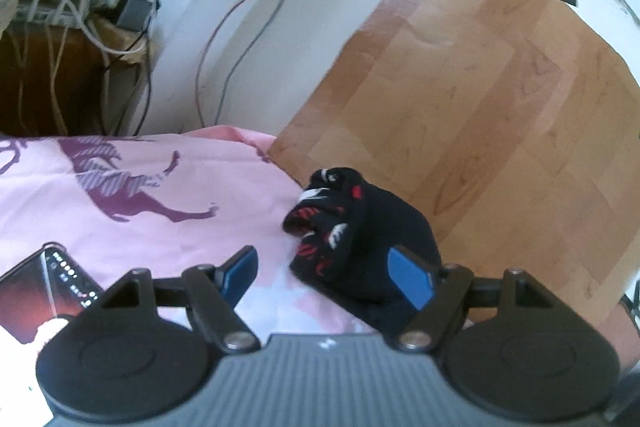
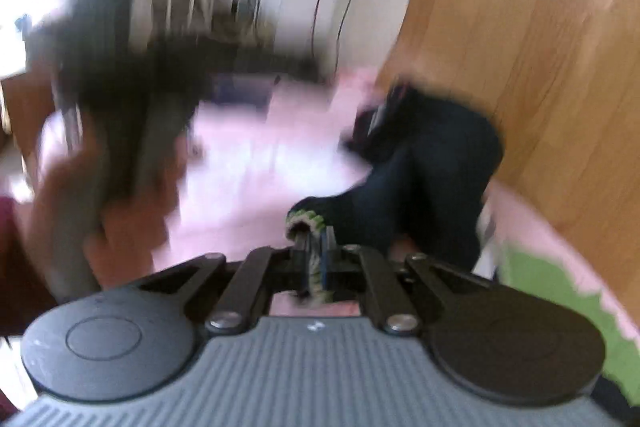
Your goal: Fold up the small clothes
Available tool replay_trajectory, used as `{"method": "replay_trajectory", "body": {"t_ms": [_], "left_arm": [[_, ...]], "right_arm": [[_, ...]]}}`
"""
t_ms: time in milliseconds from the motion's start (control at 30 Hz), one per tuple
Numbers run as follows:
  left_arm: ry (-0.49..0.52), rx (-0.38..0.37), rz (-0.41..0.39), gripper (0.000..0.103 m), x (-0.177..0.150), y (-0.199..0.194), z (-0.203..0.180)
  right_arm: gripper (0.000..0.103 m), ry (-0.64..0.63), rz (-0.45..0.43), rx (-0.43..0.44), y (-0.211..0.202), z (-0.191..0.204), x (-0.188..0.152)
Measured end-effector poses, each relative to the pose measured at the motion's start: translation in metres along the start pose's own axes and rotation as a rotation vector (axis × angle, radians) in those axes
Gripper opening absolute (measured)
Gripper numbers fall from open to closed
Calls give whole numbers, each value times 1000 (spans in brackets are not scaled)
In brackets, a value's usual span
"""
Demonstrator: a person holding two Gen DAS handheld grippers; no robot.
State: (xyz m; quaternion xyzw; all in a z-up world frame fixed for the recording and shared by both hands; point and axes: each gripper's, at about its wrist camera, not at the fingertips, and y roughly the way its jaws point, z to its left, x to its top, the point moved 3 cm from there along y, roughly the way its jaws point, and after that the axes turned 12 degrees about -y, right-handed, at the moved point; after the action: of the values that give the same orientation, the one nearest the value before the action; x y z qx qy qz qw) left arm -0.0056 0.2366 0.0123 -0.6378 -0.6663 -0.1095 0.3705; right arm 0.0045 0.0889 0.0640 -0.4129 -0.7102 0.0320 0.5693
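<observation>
A small dark sock with red and white marks lies bunched up on the pink sheet, at the right edge of the bed, with the wooden floor beyond it. The left gripper is wide open and holds nothing; its right blue finger sits against the near side of the sock, and the other blue finger is well off to the left over the sheet. A phone lies on the sheet at the near left. The right wrist view is blurry. There the right gripper is pinched shut on the sock's ribbed cuff, which has a green and white edge, and the rest of the sock trails away to the far right. A blurry hand and the other tool show on the left of that view. The sock looks light, soft and floppy, so it will sag and bend wherever it is not held. It should not slip or break. A good place for the open gripper to pinch is likely the far toe end, so the sock can be pulled flat before folding.
</observation>
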Motion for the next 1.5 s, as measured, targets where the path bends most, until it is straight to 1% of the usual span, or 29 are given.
{"method": "replay_trajectory", "body": {"t_ms": [67,133,200,267,333,433,600,667,700,733,767,800,833,867,900,967,1033,1067,1100,1133,1167,1200,1233,1267,1300,1367,1433,1500], "left_arm": [[1,6,4,74,-1,1,0],[24,10,12,74,-4,2,-3],[55,13,14,74,-7,3,-7],[84,14,18,75,-10,4,-12],[119,17,27,75,-15,7,-17],[182,19,59,76,-25,14,-26],[355,11,91,76,-56,18,-57],[407,-6,112,76,-68,20,-71],[426,-14,125,76,-75,23,-79],[437,-26,141,76,-81,26,-89],[445,-49,160,76,-87,30,-100],[451,-72,172,76,-93,33,-111],[460,-93,180,76,-99,36,-122],[472,-114,188,76,-106,40,-134],[487,-141,201,76,-114,43,-147],[515,-183,221,76,-132,51,-168],[546,-207,249,76,-155,60,-182],[555,-195,276,76,-169,69,-184],[566,-175,301,76,-181,77,-182],[596,-143,317,74,-194,84,-178],[629,-88,366,62,-203,92,-177],[630,-82,399,62,-203,96,-177],[591,-86,389,68,-199,96,-173],[561,-83,378,72,-195,95,-170],[532,-71,368,72,-192,95,-166],[511,-54,377,72,-191,97,-163],[512,-48,364,72,-192,95,-162],[534,-51,343,73,-194,86,-165]], "right_arm": [[8,67,-88,-16,-32,-28,28],[8,137,-177,-84,-70,-64,50],[8,208,-228,-163,-105,-100,56],[8,275,-237,-255,-136,-137,48],[8,357,-213,-331,-160,-171,22],[8,481,-161,-403,-177,-207,-29],[8,666,-59,-479,-188,-242,-135],[9,738,-28,-532,-186,-254,-179],[13,782,-18,-549,-183,-261,-202],[15,816,-7,-553,-176,-265,-221],[32,854,29,-572,-170,-270,-243],[49,895,81,-593,-166,-274,-265],[49,935,104,-624,-170,-275,-284],[49,976,100,-654,-179,-277,-299],[49,1009,77,-662,-183,-275,-307],[49,1034,11,-657,-194,-269,-311],[49,996,-56,-618,-199,-253,-302],[49,977,-71,-595,-198,-256,-295],[49,961,-65,-577,-195,-253,-293],[48,958,-29,-559,-184,-248,-297],[49,967,25,-544,-176,-256,-304],[51,977,76,-553,-162,-255,-317],[50,978,51,-587,-162,-255,-321],[50,992,51,-576,-165,-259,-316],[50,1010,40,-575,-169,-261,-315],[52,1006,4,-599,-174,-252,-316],[53,1000,-64,-627,-190,-234,-311],[53,1002,-105,-622,-198,-214,-311]]}}
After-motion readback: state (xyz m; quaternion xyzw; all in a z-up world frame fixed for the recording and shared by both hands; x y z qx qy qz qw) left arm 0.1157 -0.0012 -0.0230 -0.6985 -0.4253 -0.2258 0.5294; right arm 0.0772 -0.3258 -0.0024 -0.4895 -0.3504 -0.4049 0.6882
